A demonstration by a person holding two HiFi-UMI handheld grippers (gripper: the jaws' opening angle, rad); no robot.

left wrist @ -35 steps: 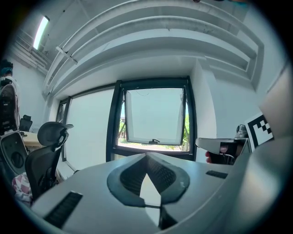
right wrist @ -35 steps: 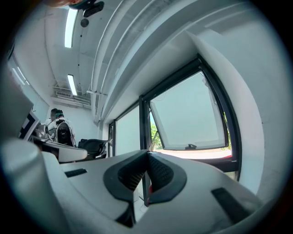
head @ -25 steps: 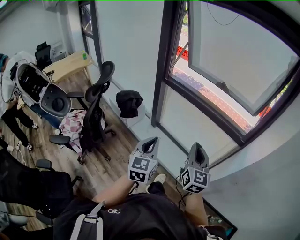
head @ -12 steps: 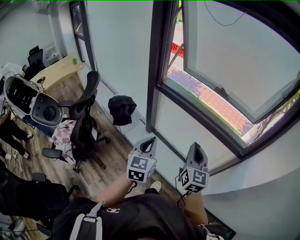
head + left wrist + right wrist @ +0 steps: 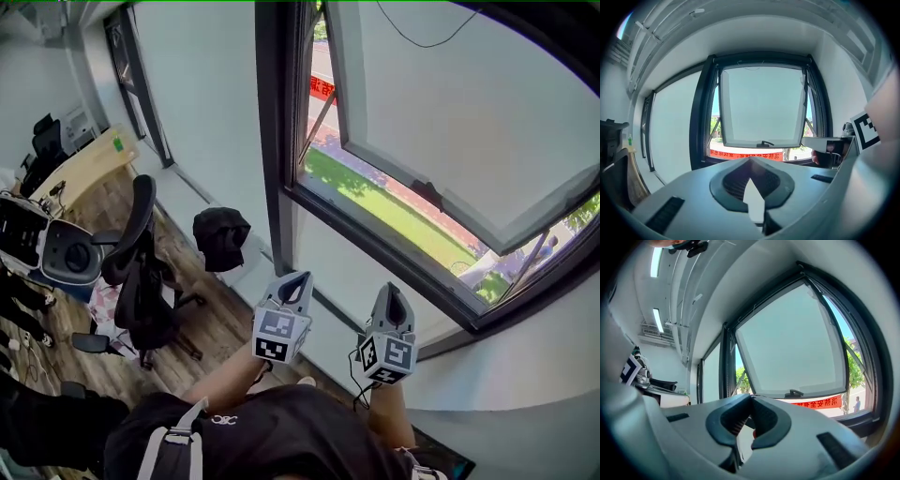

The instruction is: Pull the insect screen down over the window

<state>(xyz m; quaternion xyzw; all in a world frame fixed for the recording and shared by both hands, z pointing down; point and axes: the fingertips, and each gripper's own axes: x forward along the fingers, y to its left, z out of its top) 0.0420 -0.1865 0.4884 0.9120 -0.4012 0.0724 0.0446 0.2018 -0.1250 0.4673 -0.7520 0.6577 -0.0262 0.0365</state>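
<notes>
Since a second ago the head view has swung round: the window [image 5: 274,169] now sits nearer its middle and the office chair [image 5: 139,272] has slid left. The left gripper [image 5: 300,279] and right gripper [image 5: 392,292] are side by side, jaws pressed together on nothing, aimed at the window. Its sash [image 5: 441,112] tilts outward from the top, with the handle [image 5: 764,143] on the lower edge. I cannot pick out the insect screen.

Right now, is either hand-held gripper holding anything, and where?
Nothing held. Left hand-held gripper and right hand-held gripper are both shut empty, clear of the window.
</notes>
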